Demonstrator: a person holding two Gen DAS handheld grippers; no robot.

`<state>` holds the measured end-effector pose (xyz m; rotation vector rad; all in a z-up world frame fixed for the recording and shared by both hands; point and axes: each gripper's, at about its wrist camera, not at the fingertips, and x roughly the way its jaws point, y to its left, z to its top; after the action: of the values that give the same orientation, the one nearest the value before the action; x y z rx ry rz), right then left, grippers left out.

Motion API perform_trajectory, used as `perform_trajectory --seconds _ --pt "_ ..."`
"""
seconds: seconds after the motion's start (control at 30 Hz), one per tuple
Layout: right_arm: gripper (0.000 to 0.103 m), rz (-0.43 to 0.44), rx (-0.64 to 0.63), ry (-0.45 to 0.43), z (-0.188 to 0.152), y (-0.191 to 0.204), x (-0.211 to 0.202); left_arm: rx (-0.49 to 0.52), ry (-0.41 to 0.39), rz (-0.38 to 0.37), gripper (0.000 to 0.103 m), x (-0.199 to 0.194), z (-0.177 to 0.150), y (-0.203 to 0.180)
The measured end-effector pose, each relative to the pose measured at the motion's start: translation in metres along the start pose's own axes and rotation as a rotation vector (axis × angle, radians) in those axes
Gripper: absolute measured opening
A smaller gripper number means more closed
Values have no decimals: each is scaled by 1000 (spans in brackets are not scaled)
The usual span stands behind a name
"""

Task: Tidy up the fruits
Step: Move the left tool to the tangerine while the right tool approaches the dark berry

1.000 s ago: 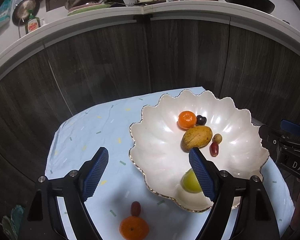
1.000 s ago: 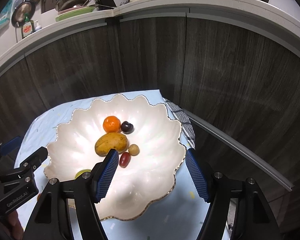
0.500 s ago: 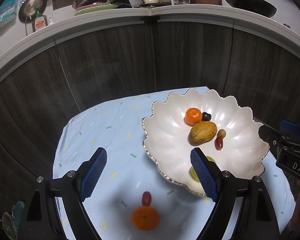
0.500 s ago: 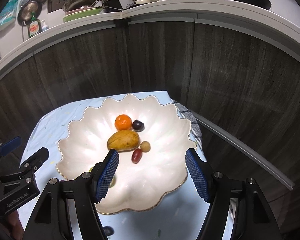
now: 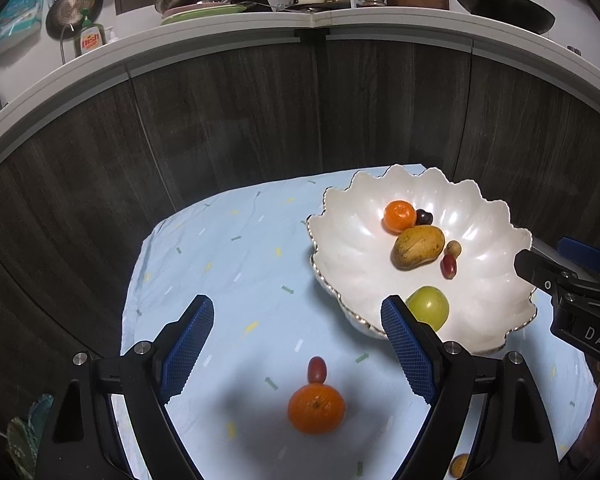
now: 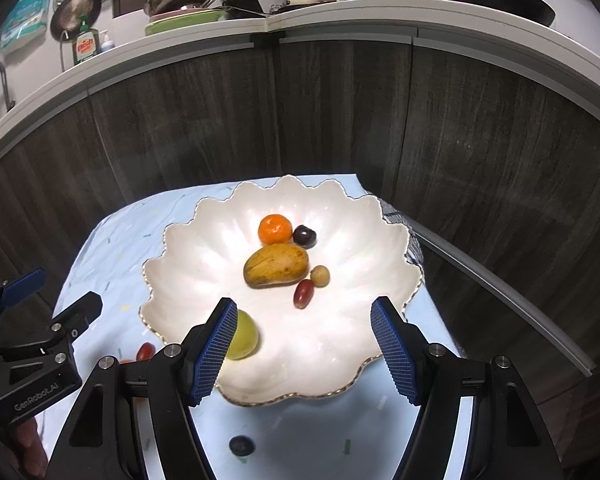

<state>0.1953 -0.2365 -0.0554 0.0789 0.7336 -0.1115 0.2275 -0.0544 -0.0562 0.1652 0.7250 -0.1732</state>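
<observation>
A white scalloped bowl (image 5: 352,256) (image 6: 188,256) on a light blue cloth holds an orange (image 5: 399,216), a dark plum (image 5: 424,217), a mango (image 5: 418,247), a small tan fruit (image 5: 453,248), a red grape (image 5: 448,266) and a green apple (image 5: 430,307). On the cloth in front lie an orange (image 5: 316,409) and a red grape (image 5: 317,369). My left gripper (image 5: 298,350) is open and empty above them. My right gripper (image 6: 304,348) is open and empty over the bowl's near rim. A dark blueberry (image 6: 241,445) lies before the bowl.
A small yellow-brown fruit (image 5: 459,465) lies at the cloth's near edge. Dark wood cabinet fronts (image 5: 228,120) rise behind the table, with a cluttered white counter (image 5: 300,24) on top. A checked cloth (image 6: 396,216) shows at the bowl's right.
Both grippers have pulled back from the bowl. The left one has shifted left, so the loose orange and grape now lie between its fingers. The blueberry has come into the right view.
</observation>
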Motion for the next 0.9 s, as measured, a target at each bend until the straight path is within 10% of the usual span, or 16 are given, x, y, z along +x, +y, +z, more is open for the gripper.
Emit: perform_trajectory --seconds 0.9 --pt "70 31 -67 35 -45 33 -8 10 49 -31 86 -5 -52 14"
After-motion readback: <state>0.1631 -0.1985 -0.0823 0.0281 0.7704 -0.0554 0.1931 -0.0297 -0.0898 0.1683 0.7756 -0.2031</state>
